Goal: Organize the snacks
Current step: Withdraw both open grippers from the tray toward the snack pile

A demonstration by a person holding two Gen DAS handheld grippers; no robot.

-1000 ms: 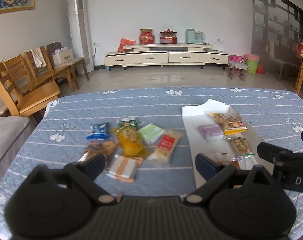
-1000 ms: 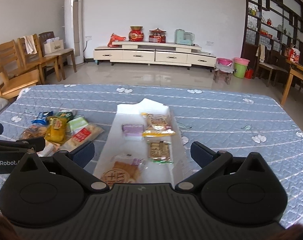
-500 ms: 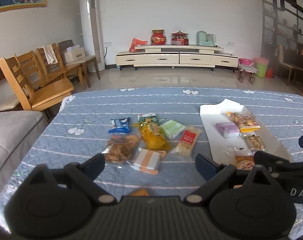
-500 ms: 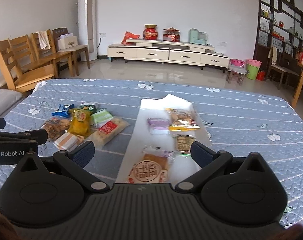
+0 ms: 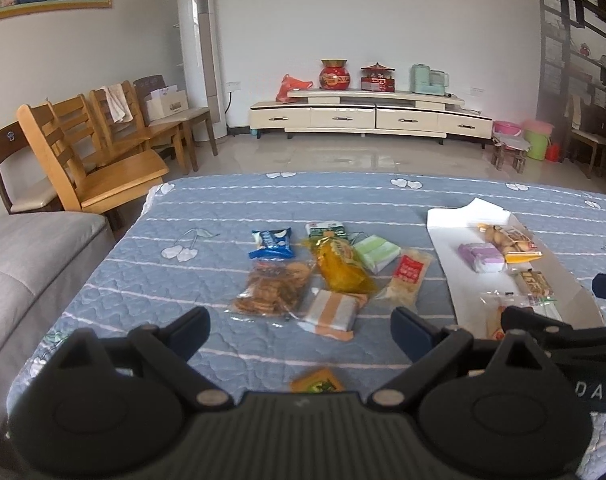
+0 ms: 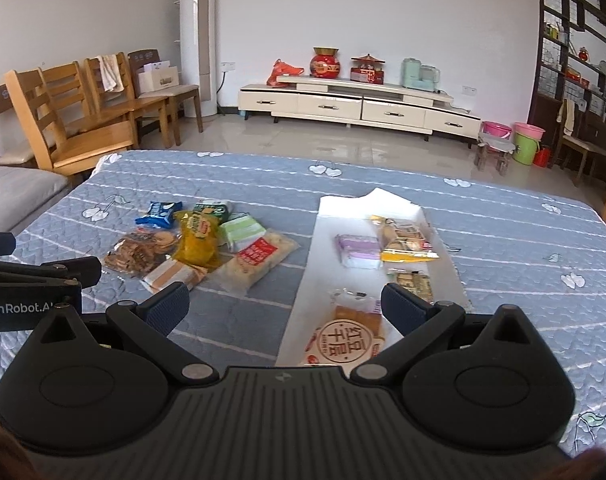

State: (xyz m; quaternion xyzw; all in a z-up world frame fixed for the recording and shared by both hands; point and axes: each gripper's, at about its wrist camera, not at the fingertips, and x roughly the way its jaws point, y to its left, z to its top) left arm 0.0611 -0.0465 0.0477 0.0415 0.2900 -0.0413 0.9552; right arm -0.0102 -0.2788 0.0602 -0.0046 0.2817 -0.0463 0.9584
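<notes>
Several loose snack packs lie in a cluster on the blue quilted table: a blue packet [image 5: 271, 242], a yellow bag [image 5: 339, 264], a clear bag of brown crackers [image 5: 273, 288], a pale green pack [image 5: 376, 253], a red-labelled pack [image 5: 408, 276] and an orange-striped pack [image 5: 332, 312]. A white tray [image 6: 387, 204] to their right holds several snacks, nearest a round-label pack [image 6: 345, 342]. My left gripper [image 5: 301, 330] is open and empty, held back from the cluster. My right gripper [image 6: 285, 306] is open and empty over the tray's near left end.
A small orange packet [image 5: 317, 380] lies near the table's front edge under the left gripper. Wooden chairs [image 5: 95, 160] and a grey sofa [image 5: 27, 264] stand left of the table. A TV cabinet [image 5: 367, 116] stands at the far wall.
Both grippers have pulled back and swung left, so the snacks and tray sit farther off and more to the right. The small orange packet has come into view. Both stay open.
</notes>
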